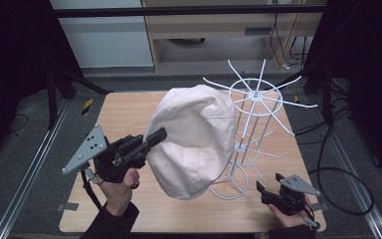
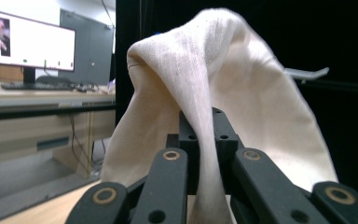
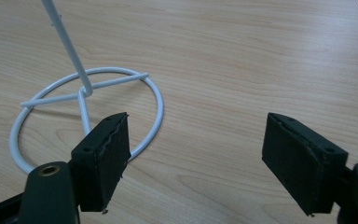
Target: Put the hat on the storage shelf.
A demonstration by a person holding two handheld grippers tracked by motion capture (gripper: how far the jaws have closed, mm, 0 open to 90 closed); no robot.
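Jaws of the left gripper (image 1: 155, 137) pinch a fold of the cream hat (image 1: 195, 139), held aloft over the worktop (image 1: 124, 107) beside the white wire stand (image 1: 251, 124). Soft, light and floppy, it likely handles best by its edge. The right gripper (image 1: 271, 186) rests with jaws wide apart, holding nothing.

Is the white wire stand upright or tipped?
Upright: the wire stand has its ring base flat on the table.

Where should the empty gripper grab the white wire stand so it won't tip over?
Probably the thin upright pole just above the ring base, coming in level from the right gripper's own side. The pole is slim enough for the open jaws, and gripping low steadies it.
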